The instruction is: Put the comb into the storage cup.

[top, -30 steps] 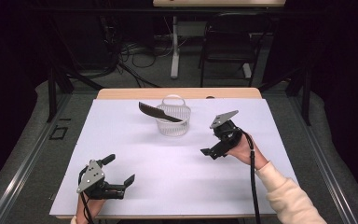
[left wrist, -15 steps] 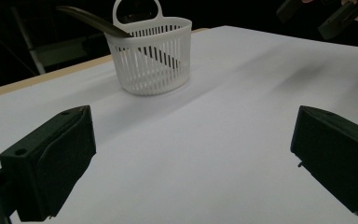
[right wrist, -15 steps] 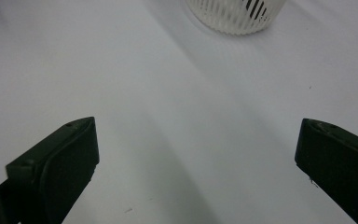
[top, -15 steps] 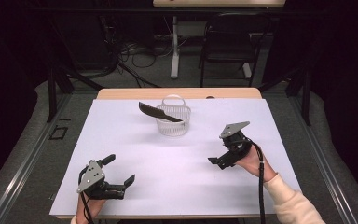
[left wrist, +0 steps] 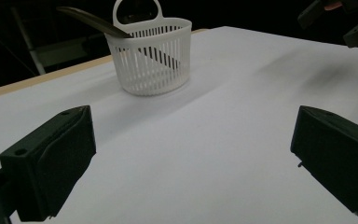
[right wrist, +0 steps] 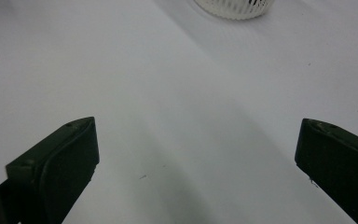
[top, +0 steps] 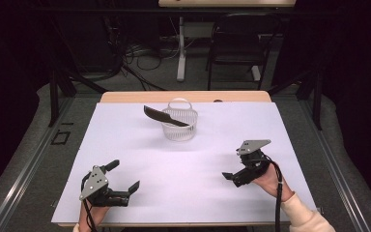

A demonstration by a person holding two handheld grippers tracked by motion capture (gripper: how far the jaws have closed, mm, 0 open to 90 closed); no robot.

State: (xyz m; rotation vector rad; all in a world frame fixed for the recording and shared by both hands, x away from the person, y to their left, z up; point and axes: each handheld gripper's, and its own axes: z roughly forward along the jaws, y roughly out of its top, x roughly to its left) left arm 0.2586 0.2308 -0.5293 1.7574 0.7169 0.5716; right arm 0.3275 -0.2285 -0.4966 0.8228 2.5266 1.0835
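A white slatted basket (top: 179, 126) with a loop handle stands at the far middle of the white table (top: 125, 145). A dark knife-shaped utensil (top: 165, 116) leans in it, one end sticking out over the rim to the left. My left gripper (top: 123, 176) rests open at the near left corner, with nothing between its jaws. In the left gripper view the basket (left wrist: 151, 58) and utensil (left wrist: 91, 21) are far ahead of the gripper (left wrist: 191, 163). My right gripper (top: 234, 166) is open and empty at the near right. In its own view, the right gripper (right wrist: 198, 172) faces bare tabletop below the basket's base (right wrist: 235, 7).
A wooden strip (top: 183, 96) edges the table's far side. Dark floor, cables and chair legs (top: 232, 63) lie beyond it. The right gripper (left wrist: 349, 23) appears at the top right of the left gripper view. A cable (top: 276, 193) trails from the right gripper along the sleeve.
My right gripper has drawn back from near the basket toward the near right of the table, still open. The left gripper, basket and utensil have not moved.
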